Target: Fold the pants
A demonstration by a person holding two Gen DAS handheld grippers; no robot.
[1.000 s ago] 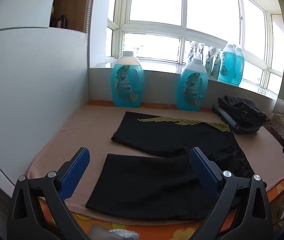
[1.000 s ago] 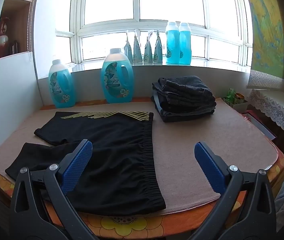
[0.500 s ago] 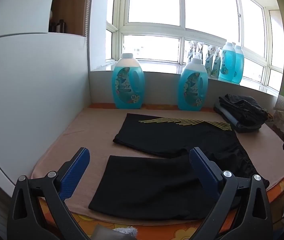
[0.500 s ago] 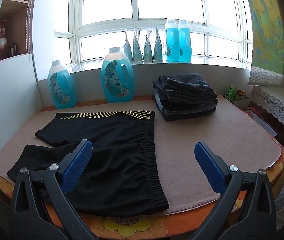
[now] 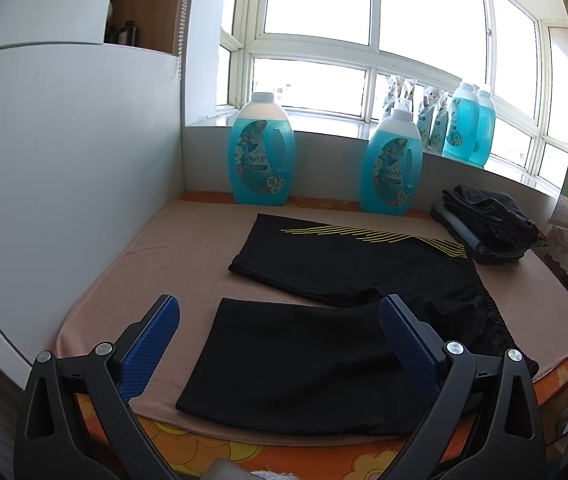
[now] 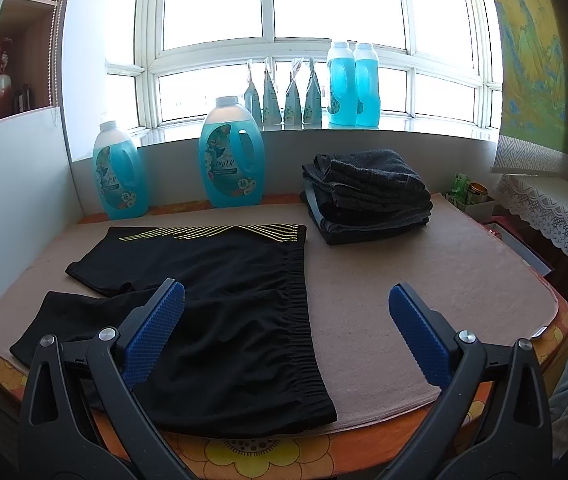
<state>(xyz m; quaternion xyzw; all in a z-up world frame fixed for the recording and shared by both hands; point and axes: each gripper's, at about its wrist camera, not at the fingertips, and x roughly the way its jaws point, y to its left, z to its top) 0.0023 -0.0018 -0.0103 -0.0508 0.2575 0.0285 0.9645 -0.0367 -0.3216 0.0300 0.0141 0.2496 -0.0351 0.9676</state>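
Black shorts [image 5: 324,344] with yellow stripes along the far side lie flat on the tan pad [image 5: 171,256], legs to the left, elastic waistband to the right. They also show in the right wrist view [image 6: 223,296]. My left gripper [image 5: 279,312] is open and empty, held above the near leg's hem. My right gripper [image 6: 288,300] is open and empty, held above the waistband near the table's front edge.
A stack of folded dark clothes [image 6: 368,196] sits at the back right of the pad [image 6: 404,272]. Two blue detergent bottles [image 5: 261,152] [image 5: 390,168] stand along the back wall. A white panel [image 5: 43,168] bounds the left side. More bottles stand on the windowsill [image 6: 352,84].
Both grippers have drawn back and risen slightly; the view of the table has shifted a little. The shorts have not moved.
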